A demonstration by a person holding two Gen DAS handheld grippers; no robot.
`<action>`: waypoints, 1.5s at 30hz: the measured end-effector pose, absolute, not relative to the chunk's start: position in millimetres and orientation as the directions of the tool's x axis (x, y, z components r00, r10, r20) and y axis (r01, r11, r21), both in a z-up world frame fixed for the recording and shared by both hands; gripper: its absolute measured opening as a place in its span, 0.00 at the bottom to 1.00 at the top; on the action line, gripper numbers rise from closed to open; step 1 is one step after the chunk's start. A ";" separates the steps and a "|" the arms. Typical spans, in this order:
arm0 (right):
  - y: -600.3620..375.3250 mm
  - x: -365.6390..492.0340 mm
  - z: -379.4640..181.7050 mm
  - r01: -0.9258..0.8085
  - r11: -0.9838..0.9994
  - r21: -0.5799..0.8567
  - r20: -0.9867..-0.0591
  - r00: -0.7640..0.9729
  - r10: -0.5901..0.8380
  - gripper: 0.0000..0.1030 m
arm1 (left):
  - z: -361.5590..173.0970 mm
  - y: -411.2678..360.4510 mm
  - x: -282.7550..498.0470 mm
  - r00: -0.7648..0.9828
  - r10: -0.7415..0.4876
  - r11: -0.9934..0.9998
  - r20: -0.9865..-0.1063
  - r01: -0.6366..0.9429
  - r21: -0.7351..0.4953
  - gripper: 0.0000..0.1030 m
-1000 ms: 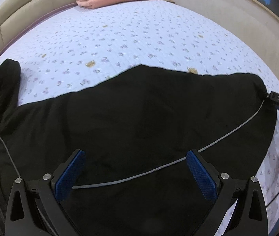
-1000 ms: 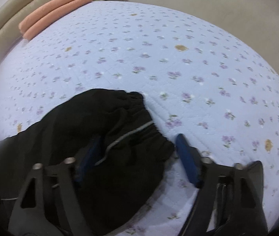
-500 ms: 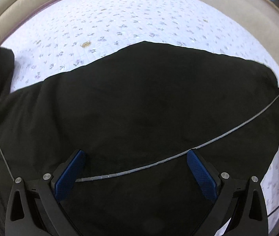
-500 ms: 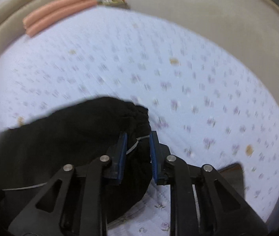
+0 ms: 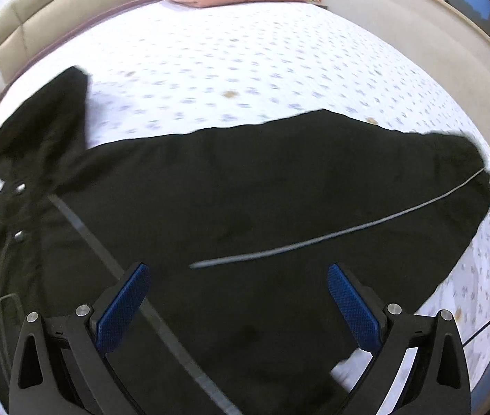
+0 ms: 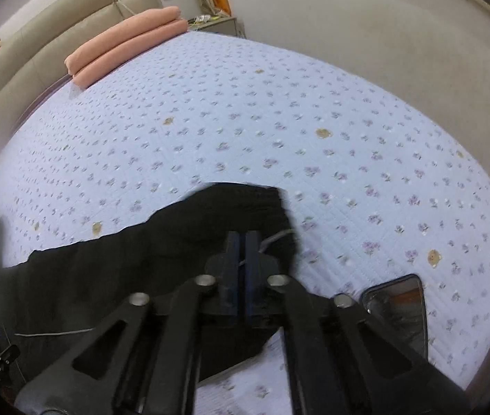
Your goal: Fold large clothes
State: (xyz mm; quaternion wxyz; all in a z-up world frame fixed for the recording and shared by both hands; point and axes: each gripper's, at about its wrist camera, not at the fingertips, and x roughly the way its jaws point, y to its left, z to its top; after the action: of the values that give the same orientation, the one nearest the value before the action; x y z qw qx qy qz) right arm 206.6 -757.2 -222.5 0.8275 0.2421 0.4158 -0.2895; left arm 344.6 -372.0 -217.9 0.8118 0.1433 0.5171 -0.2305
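Step in hand, by my judgement: securing the sleeve end of the garment before the first fold.

Left wrist view. My left gripper (image 5: 238, 294) hovers over the black jacket (image 5: 245, 207) with its jaws spread wide; the blue pads (image 5: 124, 307) touch nothing. The jacket lies flat across the bed (image 5: 245, 69), hood (image 5: 48, 117) toward the left edge of this view, one sleeve stretched out to the right. A thin grey piping line (image 5: 348, 231) runs along that sleeve toward its cuff. At the far right edge, the tip of my other tool meets the cuff.

Right wrist view. My right gripper (image 6: 244, 242) has its jaws pressed together on the sleeve cuff (image 6: 265, 214), with the grey piping emerging just beside the pads. The rest of the jacket trails off to the left over the bed. A dark flat object (image 6: 400, 307), possibly a phone, lies on the bed near the cuff.

Next move, as I judge it: carry the pinched cuff across the jacket body; the left jaws should pin or grip the cloth so the body does not drag.

Containers: none visible. A folded pink blanket (image 6: 124, 45) rests at the head of the bed, well apart from the jacket.
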 end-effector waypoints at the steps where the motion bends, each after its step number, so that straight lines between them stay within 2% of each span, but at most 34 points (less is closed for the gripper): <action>1: -759.2 208.4 -227.2 0.691 0.701 0.174 -0.842 0.473 -0.257 0.01 | -215.7 -365.2 345.2 0.357 -0.218 0.858 -0.908 0.514 -0.004 0.99; 2: -762.5 211.0 -235.8 0.704 0.690 0.170 -0.862 0.446 -0.242 0.02 | -214.0 -361.4 345.4 0.354 -0.212 0.863 -0.911 0.506 -0.004 0.99; 3: -765.9 211.3 -243.3 0.711 0.686 0.156 -0.874 0.423 -0.239 0.08 | -213.0 -353.6 345.4 0.351 -0.208 0.868 -0.913 0.496 -0.007 0.99; 4: -769.5 209.4 -251.7 0.727 0.675 0.128 -0.886 0.389 -0.251 0.22 | -212.9 -347.5 345.7 0.349 -0.206 0.872 -0.914 0.490 -0.010 0.99; 5: -773.4 204.5 -257.9 0.746 0.655 0.118 -0.892 0.370 -0.260 0.31 | -213.6 -342.3 343.5 0.349 -0.203 0.875 -0.915 0.484 -0.009 0.99; 6: -777.0 199.5 -261.7 0.756 0.641 0.129 -0.892 0.371 -0.258 0.53 | -213.1 -335.6 342.2 0.353 -0.197 0.878 -0.915 0.479 -0.005 0.99; 7: -781.1 191.4 -266.1 0.772 0.620 0.141 -0.890 0.372 -0.262 0.66 | -215.2 -332.8 341.3 0.355 -0.194 0.879 -0.914 0.478 -0.001 0.99; 9: -787.4 179.1 -272.6 0.786 0.597 0.162 -0.885 0.383 -0.265 0.70 | -219.5 -328.2 335.8 0.355 -0.182 0.879 -0.917 0.476 0.010 0.99; 12: -798.9 180.4 -294.0 0.751 0.595 0.286 -0.885 0.445 -0.136 0.67 | -227.2 -328.5 331.7 0.347 -0.169 0.880 -0.922 0.474 0.017 0.99; 14: -802.8 187.5 -310.8 0.720 0.585 0.373 -0.873 0.486 -0.042 0.55 | -233.2 -331.4 331.5 0.337 -0.166 0.881 -0.927 0.472 0.014 0.99; 15: -803.3 189.3 -312.1 0.711 0.584 0.391 -0.863 0.504 -0.036 0.43 | -234.4 -333.5 330.7 0.331 -0.168 0.881 -0.928 0.473 0.009 0.99; 16: -802.3 190.7 -310.5 0.693 0.586 0.420 -0.849 0.528 -0.015 0.21 | -234.1 -333.8 329.5 0.330 -0.171 0.881 -0.928 0.474 0.006 0.99; 19: -790.7 190.5 -293.6 0.672 0.600 0.433 -0.831 0.556 -0.024 0.13 | -228.3 -333.8 329.0 0.341 -0.183 0.879 -0.922 0.476 0.001 0.99; 22: -764.4 194.5 -254.9 0.645 0.661 0.383 -0.816 0.572 -0.085 0.12 | -216.8 -323.2 332.8 0.357 -0.199 0.884 -0.913 0.468 -0.010 0.99; 25: -725.4 206.2 -211.2 0.580 0.719 0.382 -0.779 0.621 -0.086 0.11 | -203.9 -298.9 341.9 0.354 -0.218 0.897 -0.910 0.441 -0.043 0.99; 30: -627.1 247.8 -149.0 0.439 0.834 0.335 -0.745 0.665 -0.051 0.09 | -174.3 -231.7 354.5 0.386 -0.232 0.926 -0.893 0.368 -0.082 0.99; 35: -500.1 296.8 -102.0 0.255 0.917 0.307 -0.727 0.685 0.053 0.09 | -150.0 -139.7 365.8 0.415 -0.253 0.953 -0.874 0.261 -0.152 0.99; 41: -341.0 346.1 -91.9 -0.012 0.965 0.262 -0.735 0.646 0.207 0.09 | -143.9 -46.8 370.9 0.451 -0.189 0.981 -0.872 0.126 -0.147 0.99; 45: -260.9 363.6 -117.6 -0.114 0.946 0.303 -0.758 0.573 0.312 0.09 | -146.2 10.6 371.7 0.474 -0.123 0.992 -0.872 0.041 -0.118 0.99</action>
State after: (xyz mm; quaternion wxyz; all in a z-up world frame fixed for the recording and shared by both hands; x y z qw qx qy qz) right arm 363.6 -260.9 -117.6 0.8799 0.1109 0.4459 0.1213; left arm 371.7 10.6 -146.2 0.8576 -0.0402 0.5105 -0.0477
